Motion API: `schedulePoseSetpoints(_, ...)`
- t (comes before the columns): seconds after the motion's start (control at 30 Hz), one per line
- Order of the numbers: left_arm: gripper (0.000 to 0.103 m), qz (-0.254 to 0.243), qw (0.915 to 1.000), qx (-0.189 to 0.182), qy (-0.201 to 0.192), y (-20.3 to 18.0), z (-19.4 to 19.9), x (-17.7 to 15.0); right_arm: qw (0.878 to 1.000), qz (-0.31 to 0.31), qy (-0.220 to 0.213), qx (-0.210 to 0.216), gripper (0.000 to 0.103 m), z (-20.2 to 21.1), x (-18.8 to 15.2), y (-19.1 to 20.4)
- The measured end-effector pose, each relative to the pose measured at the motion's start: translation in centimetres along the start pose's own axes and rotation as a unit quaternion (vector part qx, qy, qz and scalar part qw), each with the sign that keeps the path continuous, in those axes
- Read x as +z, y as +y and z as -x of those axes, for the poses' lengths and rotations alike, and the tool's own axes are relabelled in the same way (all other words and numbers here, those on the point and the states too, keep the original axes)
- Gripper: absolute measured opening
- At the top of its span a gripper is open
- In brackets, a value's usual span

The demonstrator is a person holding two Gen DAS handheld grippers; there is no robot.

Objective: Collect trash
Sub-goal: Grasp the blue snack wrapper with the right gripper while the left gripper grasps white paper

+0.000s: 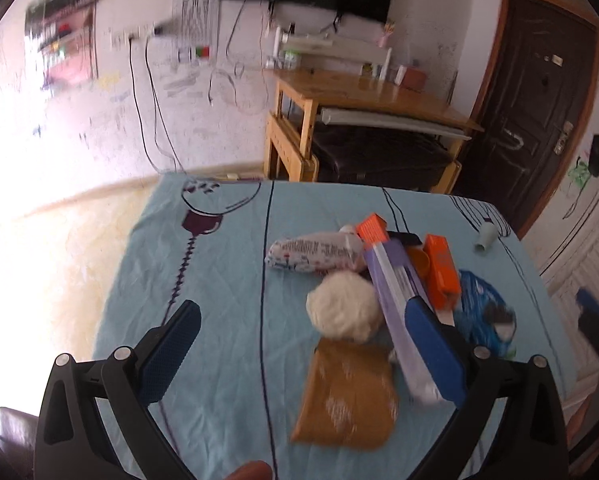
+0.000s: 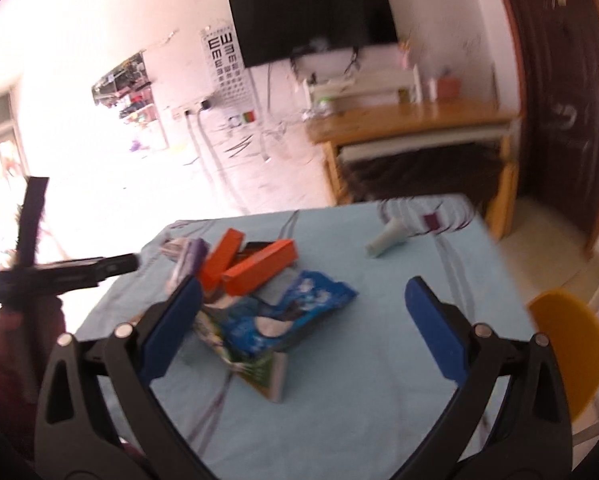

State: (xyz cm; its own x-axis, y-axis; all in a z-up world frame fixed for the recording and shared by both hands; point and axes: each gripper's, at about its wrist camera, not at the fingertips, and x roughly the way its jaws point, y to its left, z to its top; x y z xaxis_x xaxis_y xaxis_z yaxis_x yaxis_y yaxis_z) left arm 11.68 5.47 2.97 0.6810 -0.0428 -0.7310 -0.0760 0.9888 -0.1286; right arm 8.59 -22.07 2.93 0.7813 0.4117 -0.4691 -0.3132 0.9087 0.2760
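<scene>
Here, left gripper (image 1: 299,344) jaws wide open, empty, above the surface (image 1: 219,264). Trash heaped toward its right edge: brown packet (image 1: 345,396), white wad (image 1: 343,306), purple box (image 1: 395,292), orange boxes (image 1: 441,276). Right gripper (image 2: 303,320) jaws wide, empty, over blue wrapper (image 2: 283,312).

Two orange boxes (image 2: 223,258) (image 2: 261,266), one purple box (image 1: 395,292), one white wad (image 1: 343,306), one brown pouch (image 1: 347,398).

It was a lived-in room of a home: a wall-mounted television (image 2: 313,18) hung above a wooden desk (image 2: 411,120), an eye chart (image 2: 227,68) was taped beside it, and the white wall (image 1: 99,120) was scribbled over (crayon, it looked like). A dark entry door (image 1: 535,100) stood nearby.
</scene>
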Motion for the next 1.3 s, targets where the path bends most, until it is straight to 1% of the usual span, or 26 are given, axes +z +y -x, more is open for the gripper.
schedulePoseSetpoints(0.07, 0.096, 0.009, 0.9997, 0.0, 0.022, 0.2, -1.4, 1.3, 0.999, -0.026, 0.032, 0.024, 0.097, -1.4, 0.6, -0.5)
schedulePoseSetpoints(0.17, 0.096, 0.041, 0.9974, -0.008, 0.059, 0.7, -3.7, 2.7, 0.994, -0.064, 0.073, 0.053, 0.097, -3.2, 0.8, -1.5)
schedulePoseSetpoints(0.2, 0.096, 0.062, 0.9953, -0.012, 0.073, 1.2, -4.6, 3.1, 0.992, -0.076, 0.085, 0.059, 0.097, -3.7, 0.8, -1.9)
schedulePoseSetpoints(0.27, 0.096, 0.105, 0.9902, -0.024, 0.089, 1.9, -5.6, 3.4, 0.986, -0.102, 0.108, 0.075, 0.097, -4.9, 0.7, -2.6)
schedulePoseSetpoints(0.3, 0.096, 0.132, 0.9855, -0.035, 0.101, 2.4, -6.4, 3.6, 0.984, -0.113, 0.115, 0.078, 0.097, -5.2, 0.6, -2.8)
schedulePoseSetpoints(0.4, 0.096, 0.176, 0.9764, -0.046, 0.116, 3.2, -7.9, 3.9, 0.979, -0.13, 0.134, 0.086, 0.097, -6.2, 0.2, -3.4)
schedulePoseSetpoints(0.47, 0.095, 0.19, 0.9726, -0.047, 0.125, 3.4, -8.8, 4.1, 0.977, -0.134, 0.143, 0.089, 0.097, -6.8, -0.1, -3.4)
schedulePoseSetpoints(0.53, 0.092, 0.199, 0.9701, -0.044, 0.132, 3.3, -9.7, 4.2, 0.974, -0.139, 0.151, 0.093, 0.097, -7.2, -0.2, -3.4)
schedulePoseSetpoints(0.63, 0.083, 0.202, 0.9683, -0.04, 0.142, 2.9, -10.7, 4.1, 0.971, -0.143, 0.162, 0.1, 0.097, -7.9, -0.4, -3.1)
schedulePoseSetpoints(0.73, 0.068, 0.212, 0.9651, -0.044, 0.147, 2.5, -11.3, 4.0, 0.969, -0.145, 0.17, 0.104, 0.097, -8.4, -0.6, -2.9)
schedulePoseSetpoints(0.77, 0.062, 0.214, 0.9648, -0.046, 0.146, 2.5, -11.3, 4.0, 0.969, -0.144, 0.172, 0.107, 0.097, -8.5, -0.6, -2.8)
schedulePoseSetpoints(0.83, 0.055, 0.211, 0.9661, -0.046, 0.14, 2.2, -11.0, 3.9, 0.967, -0.147, 0.177, 0.113, 0.097, -8.7, -0.8, -2.7)
schedulePoseSetpoints(0.87, 0.044, 0.212, 0.9663, -0.05, 0.138, 2.1, -10.9, 3.8, 0.965, -0.15, 0.181, 0.117, 0.094, -8.9, -0.9, -2.8)
schedulePoseSetpoints(0.9, 0.034, 0.208, 0.9669, -0.057, 0.136, 1.9, -10.8, 3.8, 0.964, -0.153, 0.182, 0.118, 0.088, -9.0, -0.9, -2.9)
schedulePoseSetpoints(0.93, 0.031, 0.209, 0.9667, -0.06, 0.136, 1.8, -10.7, 3.8, 0.963, -0.156, 0.184, 0.117, 0.083, -9.2, -1.0, -3.1)
schedulePoseSetpoints(0.97, 0.025, 0.209, 0.9668, -0.063, 0.133, 1.8, -10.7, 3.8, 0.962, -0.16, 0.188, 0.118, 0.075, -9.5, -1.1, -3.2)
schedulePoseSetpoints(1.0, 0.021, 0.202, 0.9693, -0.061, 0.126, 1.7, -10.5, 3.8, 0.961, -0.163, 0.191, 0.12, 0.073, -10.1, -1.1, -3.2)
schedulePoseSetpoints(1.03, 0.019, 0.197, 0.9714, -0.057, 0.12, 1.5, -10.3, 3.7, 0.959, -0.168, 0.194, 0.121, 0.073, -10.4, -1.3, -3.4)
schedulePoseSetpoints(1.07, 0.016, 0.195, 0.9724, -0.056, 0.116, 1.4, -10.2, 3.7, 0.958, -0.169, 0.195, 0.122, 0.07, -10.6, -1.4, -3.4)
schedulePoseSetpoints(1.1, 0.015, 0.192, 0.9733, -0.056, 0.113, 1.3, -10.1, 3.8, 0.958, -0.171, 0.197, 0.122, 0.064, -10.8, -1.4, -3.4)
schedulePoseSetpoints(1.13, 0.014, 0.191, 0.9739, -0.055, 0.11, 1.3, -9.9, 3.8, 0.957, -0.172, 0.199, 0.121, 0.061, -10.9, -1.5, -3.5)
schedulePoseSetpoints(1.17, 0.014, 0.191, 0.9743, -0.056, 0.106, 1.3, -9.7, 3.9, 0.957, -0.175, 0.198, 0.122, 0.053, -11.0, -1.5, -3.6)
schedulePoseSetpoints(1.2, 0.014, 0.19, 0.9749, -0.056, 0.101, 1.3, -9.5, 4.0, 0.956, -0.176, 0.199, 0.122, 0.043, -11.0, -1.5, -3.6)
schedulePoseSetpoints(1.23, 0.013, 0.19, 0.9754, -0.056, 0.096, 1.4, -9.2, 4.1, 0.957, -0.176, 0.197, 0.122, 0.038, -10.9, -1.4, -3.6)
schedulePoseSetpoints(1.3, 0.013, 0.187, 0.9775, -0.053, 0.081, 1.6, -8.4, 4.5, 0.96, -0.171, 0.188, 0.118, 0.021, -10.7, -1.2, -3.5)
